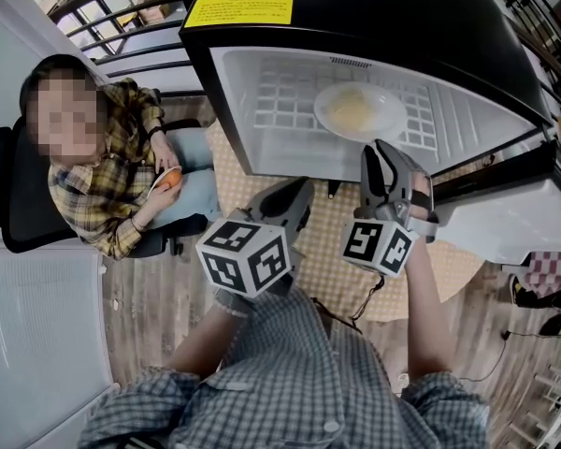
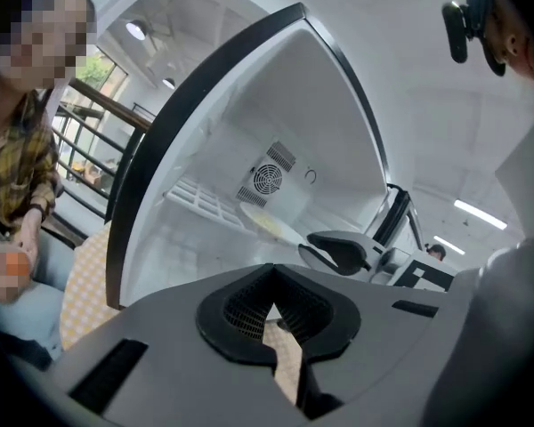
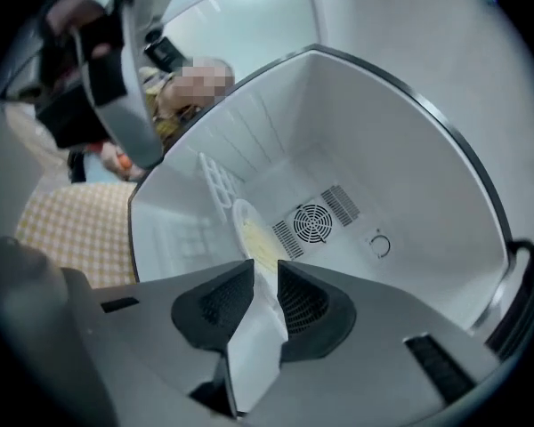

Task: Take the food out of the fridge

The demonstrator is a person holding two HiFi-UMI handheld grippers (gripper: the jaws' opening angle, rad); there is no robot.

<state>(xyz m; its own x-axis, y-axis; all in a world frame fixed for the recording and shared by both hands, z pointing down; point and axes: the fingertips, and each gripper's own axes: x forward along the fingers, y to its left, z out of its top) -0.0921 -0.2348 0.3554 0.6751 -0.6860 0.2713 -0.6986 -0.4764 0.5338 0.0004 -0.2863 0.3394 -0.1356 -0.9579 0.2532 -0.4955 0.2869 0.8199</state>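
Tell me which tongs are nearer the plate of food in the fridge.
Right. The right tongs sit at the open fridge, just short of the plate; the left tongs hang further back, to its left.

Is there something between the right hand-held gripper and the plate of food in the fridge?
Nothing visible. The fridge stands open, and the plate lies alone on the wire shelf, with a free path from the right hand-held gripper, whose jaws are slightly apart and empty.

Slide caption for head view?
Left claw and right claw face the open fridge; plate of food on its shelf.
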